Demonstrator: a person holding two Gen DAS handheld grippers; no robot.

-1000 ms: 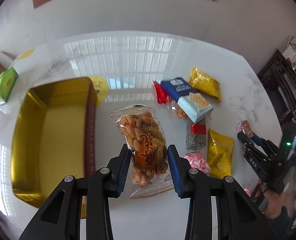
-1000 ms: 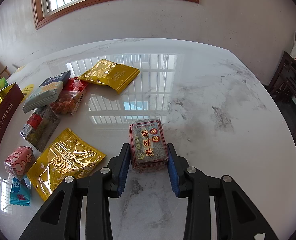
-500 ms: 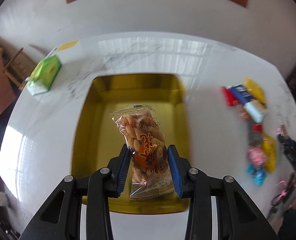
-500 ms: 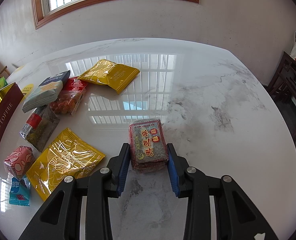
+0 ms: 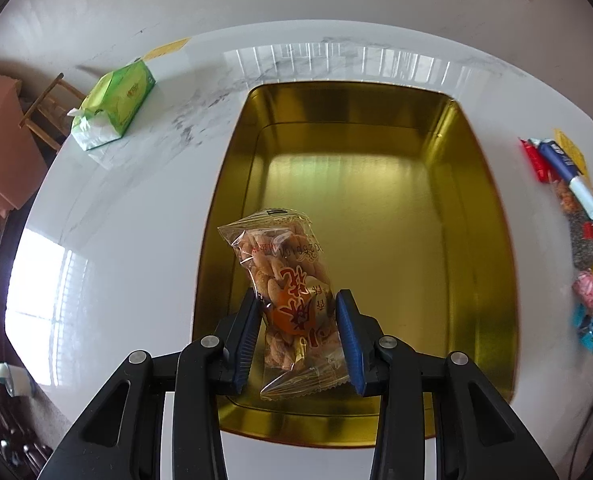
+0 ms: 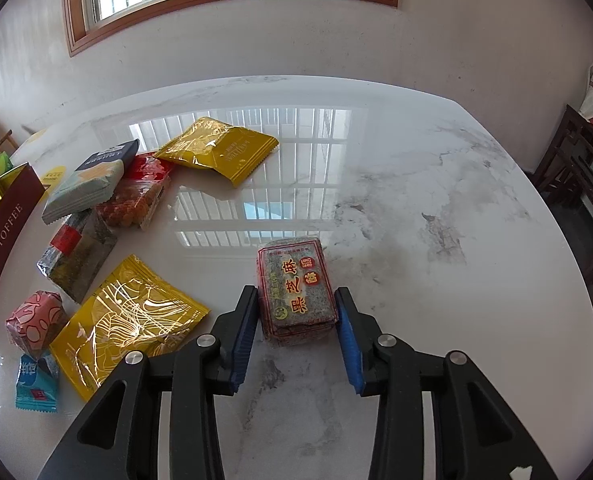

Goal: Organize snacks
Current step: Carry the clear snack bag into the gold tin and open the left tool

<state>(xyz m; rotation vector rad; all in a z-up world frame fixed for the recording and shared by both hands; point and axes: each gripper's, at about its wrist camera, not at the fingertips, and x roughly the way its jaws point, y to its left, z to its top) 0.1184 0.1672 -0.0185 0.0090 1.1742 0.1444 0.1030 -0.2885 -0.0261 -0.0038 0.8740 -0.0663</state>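
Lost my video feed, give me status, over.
Left gripper shut on twist-snack bag, over gold tin. Right gripper opening; sesame block between jaws, on table. Tin unobstructed.

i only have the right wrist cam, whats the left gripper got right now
observer: The left gripper is shut on a clear bag of fried dough twists.
operator: is it at the tin yet
observer: Yes, the bag is over the open gold tin, near its closer end.
operator: anything in there already
observer: No other snack shows inside; the tin's floor is bare gold metal.
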